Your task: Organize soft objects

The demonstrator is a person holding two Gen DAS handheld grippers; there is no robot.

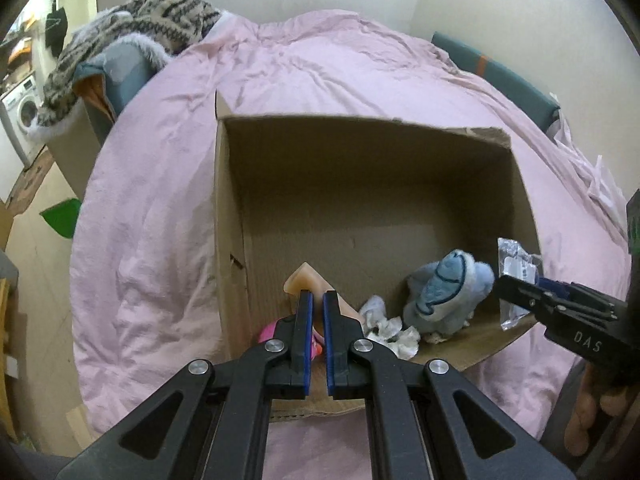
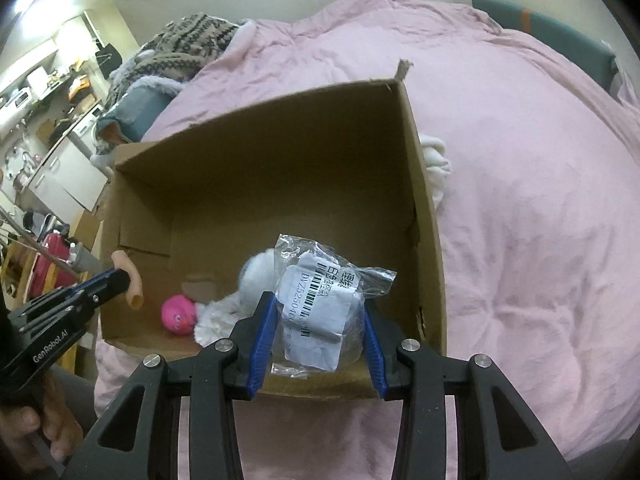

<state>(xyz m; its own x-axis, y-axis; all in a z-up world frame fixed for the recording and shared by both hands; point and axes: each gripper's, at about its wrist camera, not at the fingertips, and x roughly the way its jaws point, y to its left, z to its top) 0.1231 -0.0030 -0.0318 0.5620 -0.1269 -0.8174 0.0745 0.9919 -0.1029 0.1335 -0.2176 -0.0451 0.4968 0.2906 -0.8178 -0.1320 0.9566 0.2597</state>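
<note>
An open cardboard box (image 1: pixel 360 160) (image 2: pixel 280 152) stands on a pink duvet. My left gripper (image 1: pixel 317 295) (image 2: pixel 118 278) is over the box's near left corner, shut on a beige rubbery soft piece (image 1: pixel 306 278) (image 2: pixel 130 276). My right gripper (image 2: pixel 318 301) (image 1: pixel 506 284) is over the near right side, shut on a clear plastic bag with a barcode label (image 2: pixel 320 312) (image 1: pixel 514 262). On the box floor lie a blue plush toy (image 1: pixel 444 296), a crumpled white cloth (image 1: pixel 388 328) (image 2: pixel 224 312) and a pink ball (image 2: pixel 178 314) (image 1: pixel 266 334).
The pink duvet (image 1: pixel 160 208) (image 2: pixel 520 200) covers the bed around the box. A patterned knit garment (image 1: pixel 160 16) is heaped at the far left corner. A white cloth (image 2: pixel 434 160) lies against the box's right wall. A teal bed edge (image 1: pixel 500 72) runs far right.
</note>
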